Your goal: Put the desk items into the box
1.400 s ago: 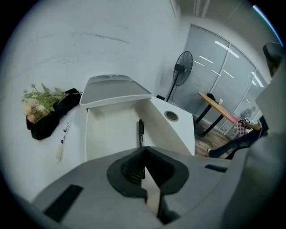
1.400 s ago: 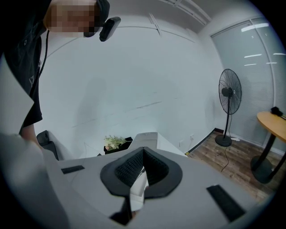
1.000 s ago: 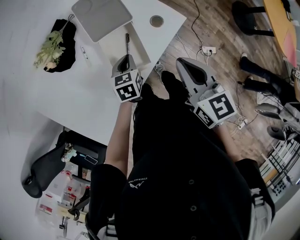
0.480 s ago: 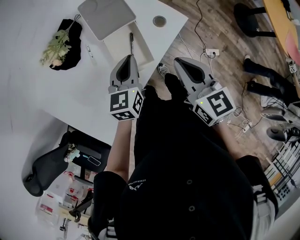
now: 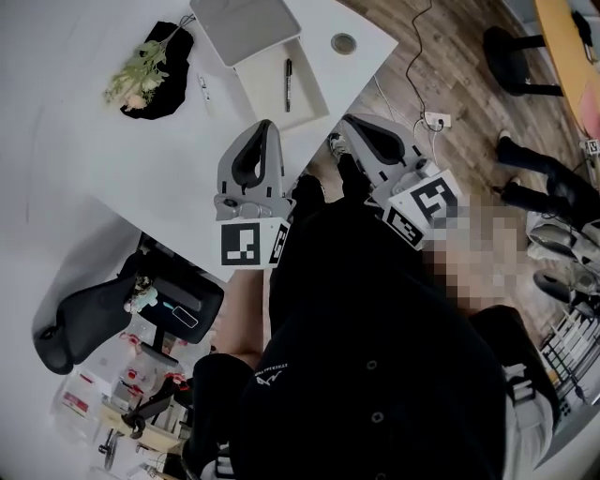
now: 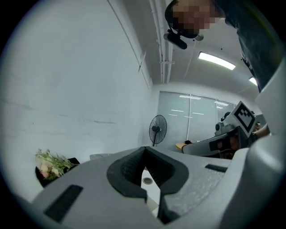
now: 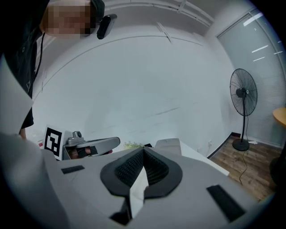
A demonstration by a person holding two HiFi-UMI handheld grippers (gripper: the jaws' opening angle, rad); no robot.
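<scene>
We see a shallow, pale box [image 5: 267, 94] lying open on the white desk [image 5: 141, 159], near the edge closest to us. A slim black pen [image 5: 288, 72] lies inside it, lengthwise, toward the box's right wall. A flat grey lid [image 5: 246, 26] with rounded corners sits at the far end of the box, touching or overlapping it; we cannot tell which. Left of the box, on the bare desk, lies a small white marker [image 5: 203, 89] with dark ends. Beyond it is a sprig of pale flowers [image 5: 136, 75] with green leaves, resting on a black cloth [image 5: 169, 56].

The left gripper [image 6: 144, 148] hangs over the near edge of the desk, well short of the box. Its dark ribbed pads are pressed together at the tips with nothing between them. The right gripper [image 7: 144, 150] is just beside it, over the wooden floor [image 5: 441, 56] off the desk's edge. Its tips also meet and it holds nothing.

A round grey cap [image 5: 343, 43] is set in the desk right of the box. A black office chair [image 5: 80, 328] stands below the desk, at our left.
</scene>
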